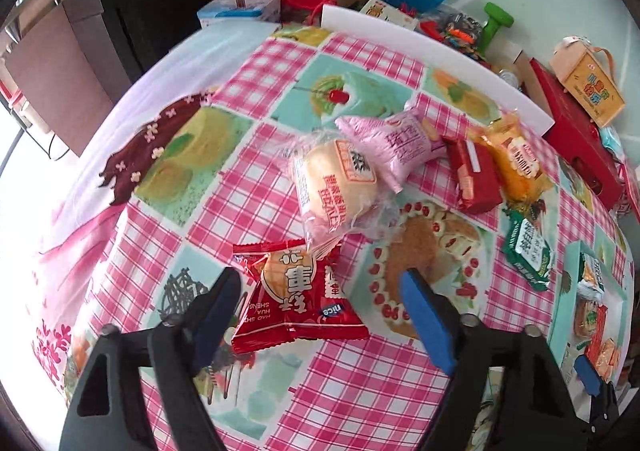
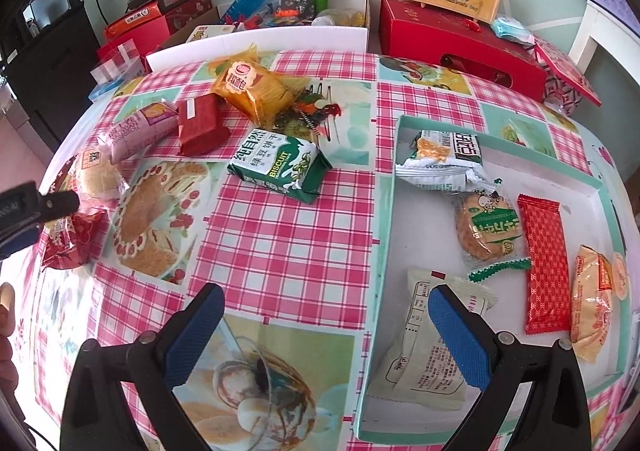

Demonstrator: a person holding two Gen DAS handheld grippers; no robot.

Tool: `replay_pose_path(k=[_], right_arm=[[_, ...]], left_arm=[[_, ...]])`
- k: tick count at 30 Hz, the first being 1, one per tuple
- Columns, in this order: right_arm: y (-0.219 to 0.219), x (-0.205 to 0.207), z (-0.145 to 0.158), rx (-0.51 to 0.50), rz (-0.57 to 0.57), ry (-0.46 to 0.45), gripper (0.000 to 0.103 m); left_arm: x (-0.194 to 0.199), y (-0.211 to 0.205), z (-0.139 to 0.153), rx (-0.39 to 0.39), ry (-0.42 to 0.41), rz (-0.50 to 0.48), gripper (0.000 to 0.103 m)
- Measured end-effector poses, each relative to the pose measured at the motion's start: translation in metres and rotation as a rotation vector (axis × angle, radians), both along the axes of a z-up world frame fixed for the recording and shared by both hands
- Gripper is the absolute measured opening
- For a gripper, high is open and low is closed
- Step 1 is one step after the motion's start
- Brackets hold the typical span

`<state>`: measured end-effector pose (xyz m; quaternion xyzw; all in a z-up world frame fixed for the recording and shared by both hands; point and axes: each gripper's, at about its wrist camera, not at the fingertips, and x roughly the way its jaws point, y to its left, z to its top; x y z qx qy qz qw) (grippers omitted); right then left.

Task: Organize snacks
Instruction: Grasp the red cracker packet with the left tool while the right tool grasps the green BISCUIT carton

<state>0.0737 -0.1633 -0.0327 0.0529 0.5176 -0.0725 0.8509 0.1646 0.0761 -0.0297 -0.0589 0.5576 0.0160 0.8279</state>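
Closing in: left gripper [image 1: 320, 305] straddles the red crinkle-edged plastic snack packet [image 1: 298, 301] at the near left of the checked oilcloth table [image 1: 360, 391]. Jaws stand partway open, left pad at the wrapper's edge, right pad clear, so no grip yet. Centre over the puffed middle, not the crimped seam, then pinch gently; the contents probably crush easily. The clear-wrapped round bun [image 1: 332, 187] overlaps its far corner, so lift straight up. Right gripper [image 2: 326, 335] hangs wide and empty by the shallow teal-rimmed white tray [image 2: 386, 235], far right, where sorted packets lie.
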Motion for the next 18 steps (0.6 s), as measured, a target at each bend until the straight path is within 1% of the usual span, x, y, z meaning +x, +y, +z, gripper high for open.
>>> replay_pose_path(k=[1, 2, 3, 7, 12, 18], right_arm=[[0.0, 0.001, 0.0, 0.004, 0.002, -0.003, 0.103], [0.0, 0.001, 0.0, 0.006, 0.004, -0.008, 0.103], [0.0, 0.002, 0.001, 0.004, 0.009, -0.013, 0.103], [-0.001, 0.012, 0.004, 0.006, 0.017, -0.045, 0.103], [-0.001, 0.023, 0.0, 0.025, 0.02, -0.043, 0.103], [-0.005, 0.048, 0.003, 0.118, -0.024, -0.063, 0.1]], left_arm=[[0.0, 0.0, -0.004, -0.006, 0.012, -0.001, 0.069], [0.0, -0.001, -0.007, -0.007, 0.017, 0.0, 0.064], [-0.001, -0.002, -0.009, -0.008, 0.02, -0.001, 0.056], [-0.001, -0.008, -0.011, -0.026, 0.005, -0.015, 0.053], [0.003, -0.022, -0.012, -0.05, 0.0, -0.054, 0.052], [0.009, -0.04, -0.011, -0.081, -0.006, -0.121, 0.052]])
